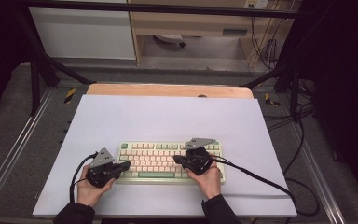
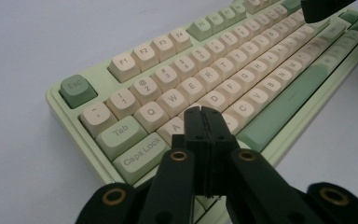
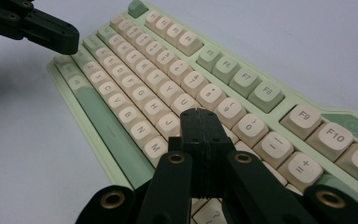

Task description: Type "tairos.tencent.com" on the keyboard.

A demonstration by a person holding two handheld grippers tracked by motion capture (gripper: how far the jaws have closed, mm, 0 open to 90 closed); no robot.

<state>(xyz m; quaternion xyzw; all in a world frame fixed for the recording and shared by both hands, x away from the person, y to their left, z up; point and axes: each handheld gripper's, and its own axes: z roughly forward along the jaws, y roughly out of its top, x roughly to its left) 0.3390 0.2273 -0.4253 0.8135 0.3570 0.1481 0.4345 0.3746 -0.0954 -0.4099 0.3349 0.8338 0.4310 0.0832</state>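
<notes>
Nearest the person, two hands come in over the front edge of the tabletop (image 1: 168, 116), each holding a tool. The left tool (image 1: 126, 164) has its jaws pressed together with nothing between them; in the left gripper view its tip (image 2: 202, 112) hangs over the keyboard (image 2: 242, 79) near the A key, just above the keycaps, though whether it touches them cannot be told. The right tool (image 1: 176, 159) is likewise pressed shut and empty, its tip (image 3: 199, 114) over the keys beside J and M. The keyboard (image 1: 168, 161), pale green with cream keys, lies between and under both tools, toward the front middle of the white tabletop. Beyond it the surface runs back to a wooden strip (image 1: 168, 90).
</notes>
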